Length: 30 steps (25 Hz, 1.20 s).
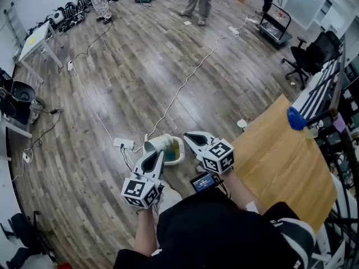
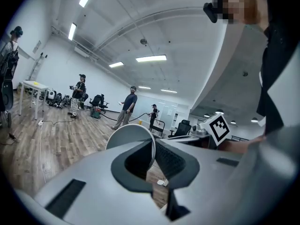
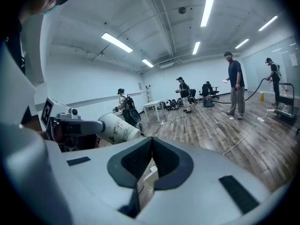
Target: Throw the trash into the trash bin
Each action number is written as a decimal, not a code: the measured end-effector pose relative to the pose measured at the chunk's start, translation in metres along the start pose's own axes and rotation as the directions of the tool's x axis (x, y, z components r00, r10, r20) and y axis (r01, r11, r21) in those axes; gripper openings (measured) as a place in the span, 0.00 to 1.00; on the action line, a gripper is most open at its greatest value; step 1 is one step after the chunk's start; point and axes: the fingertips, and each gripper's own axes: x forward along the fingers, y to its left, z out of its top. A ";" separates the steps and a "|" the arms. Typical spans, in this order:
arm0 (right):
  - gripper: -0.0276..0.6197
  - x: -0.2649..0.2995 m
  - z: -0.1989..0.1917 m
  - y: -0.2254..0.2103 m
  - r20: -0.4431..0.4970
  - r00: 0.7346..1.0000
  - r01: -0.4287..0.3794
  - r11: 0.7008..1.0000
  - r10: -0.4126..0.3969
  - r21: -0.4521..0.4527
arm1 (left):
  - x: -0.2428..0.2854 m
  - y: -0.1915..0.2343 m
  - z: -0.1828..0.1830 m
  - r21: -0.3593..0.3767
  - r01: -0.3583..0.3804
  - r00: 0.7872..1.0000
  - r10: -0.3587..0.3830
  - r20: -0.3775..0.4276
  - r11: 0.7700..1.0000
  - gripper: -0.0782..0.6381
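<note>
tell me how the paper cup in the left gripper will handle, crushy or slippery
The paper cup probably weighs little: the left gripper carries it sideways by one pinched wall alone. That thin wall, edge-on between the jaws in the left gripper view, likely creases if squeezed harder. Round-sided, it would probably roll if dropped on the wood floor.

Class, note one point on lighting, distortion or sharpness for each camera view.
Head view: even light, wooden floor bowed by the wide lens. Left gripper view: strip lights blown out white, corners black. Right gripper view: paper cup sharp, edges curved and dark.
</note>
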 end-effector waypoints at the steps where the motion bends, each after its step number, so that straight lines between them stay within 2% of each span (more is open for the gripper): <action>1: 0.04 0.010 0.006 0.005 0.000 1.000 -0.005 1.000 0.005 -0.012 | -0.003 0.012 0.003 0.000 0.002 1.000 -0.002 -0.004 1.000 0.15; 4: 0.04 0.033 0.013 0.016 0.002 1.000 -0.011 1.000 0.011 -0.027 | -0.009 0.043 0.010 0.005 0.006 1.000 -0.006 -0.005 1.000 0.15; 8: 0.04 0.053 0.003 0.021 -0.002 1.000 0.031 0.999 -0.031 -0.005 | -0.010 0.071 0.001 -0.011 0.041 0.999 -0.041 -0.024 0.999 0.15; 11: 0.04 0.065 -0.004 0.015 -0.038 0.997 0.062 0.998 -0.062 -0.001 | 0.000 0.088 -0.005 -0.034 0.063 0.997 -0.065 -0.045 0.997 0.15; 14: 0.04 0.056 -0.008 -0.001 -0.057 0.994 0.096 0.995 -0.095 0.013 | 0.019 0.089 -0.018 -0.068 0.094 0.992 -0.099 -0.073 0.993 0.15; 18: 0.04 0.049 -0.013 -0.048 -0.065 0.986 0.162 0.981 -0.156 0.105 | 0.062 0.084 -0.037 -0.068 0.119 0.979 -0.128 -0.157 0.991 0.15; 22: 0.04 0.067 -0.014 -0.068 -0.044 0.988 0.153 0.968 -0.147 0.197 | 0.083 0.086 -0.069 -0.109 0.109 0.955 -0.135 -0.266 0.988 0.15; 25: 0.04 0.093 -0.026 -0.082 -0.047 0.991 0.132 0.974 -0.125 0.186 | 0.103 0.104 -0.109 -0.114 0.102 0.930 -0.135 -0.341 0.988 0.15; 28: 0.04 0.109 -0.063 -0.096 -0.094 0.989 0.127 0.970 -0.110 0.209 | 0.118 0.122 -0.160 -0.082 0.093 0.895 -0.119 -0.430 0.992 0.15; 30: 0.04 0.115 -0.097 -0.103 -0.136 0.985 0.137 0.956 -0.105 0.258 | 0.124 0.126 -0.204 -0.083 0.089 0.861 -0.118 -0.494 0.993 0.15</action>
